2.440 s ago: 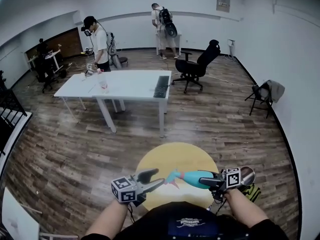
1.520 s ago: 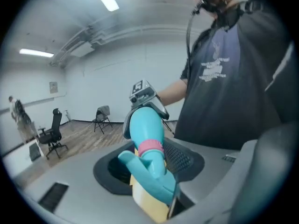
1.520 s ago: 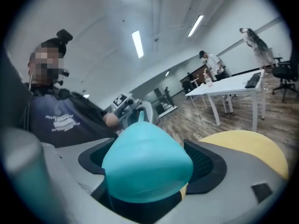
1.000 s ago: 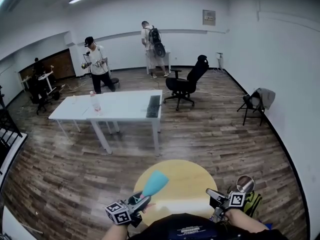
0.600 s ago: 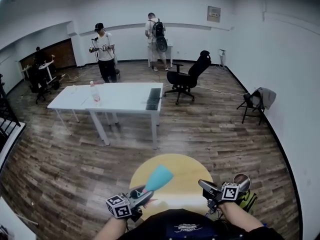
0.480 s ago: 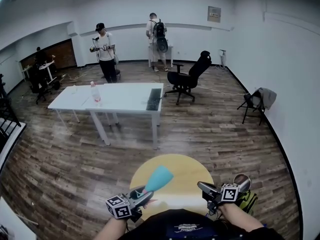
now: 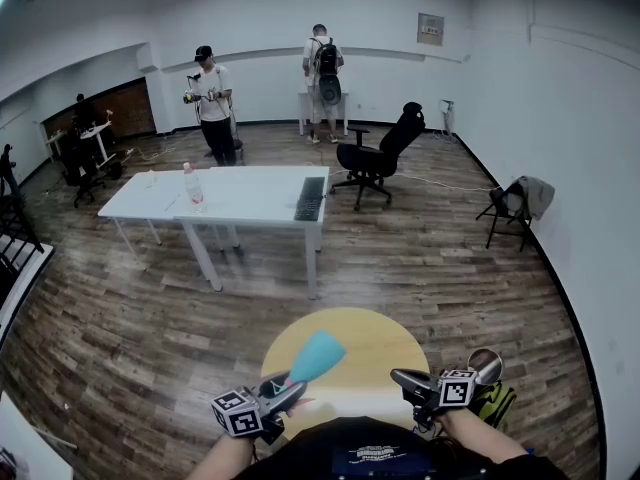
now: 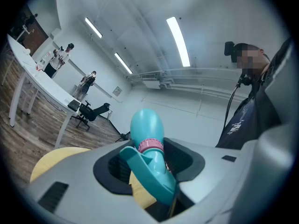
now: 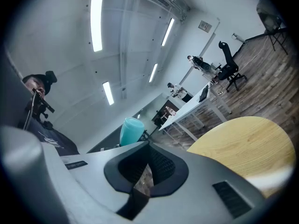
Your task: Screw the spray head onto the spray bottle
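Over one table (image 7: 372, 330): left fingers (image 8: 108, 166) grasp one spray bottle (image 7: 316, 356); right fingers (image 9: 161, 165) clenched.

My left gripper (image 8: 152, 160) is clamped on the teal spray bottle (image 8: 145, 125), with the jaws pressing on its spray head (image 8: 156, 176) end and the trigger lever nearest the camera. A pink collar (image 8: 150, 145) rings the neck where the head meets the bottle's rounded body, which sticks out past the jaw tips. Below and left of the bottle lies a round yellow table (image 8: 56, 160). Far to the bottle's left stands a long white table (image 8: 42, 80), and a black office chair (image 8: 91, 112) is between the two.
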Available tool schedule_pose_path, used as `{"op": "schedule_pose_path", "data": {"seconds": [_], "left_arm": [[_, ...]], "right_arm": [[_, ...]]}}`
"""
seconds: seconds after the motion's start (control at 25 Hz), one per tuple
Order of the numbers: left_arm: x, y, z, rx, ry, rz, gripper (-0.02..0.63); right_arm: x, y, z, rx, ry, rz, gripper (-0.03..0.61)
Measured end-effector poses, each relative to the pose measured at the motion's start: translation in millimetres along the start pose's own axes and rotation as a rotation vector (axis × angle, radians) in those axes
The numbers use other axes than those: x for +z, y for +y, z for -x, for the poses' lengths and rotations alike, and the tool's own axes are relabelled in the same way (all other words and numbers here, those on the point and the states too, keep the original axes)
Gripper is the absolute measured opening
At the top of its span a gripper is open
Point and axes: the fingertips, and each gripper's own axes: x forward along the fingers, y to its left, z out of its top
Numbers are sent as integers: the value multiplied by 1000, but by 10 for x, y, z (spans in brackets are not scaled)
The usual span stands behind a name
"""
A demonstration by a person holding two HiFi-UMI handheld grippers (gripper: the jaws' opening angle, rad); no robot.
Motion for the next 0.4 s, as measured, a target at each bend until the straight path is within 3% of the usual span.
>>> {"op": "schedule_pose_path", "data": {"seconds": [0.4], "left_arm": [[22,-11,46,-8,0,2,216]], "right_arm": [[-26,39,0,1,-8,-7,21]]}}
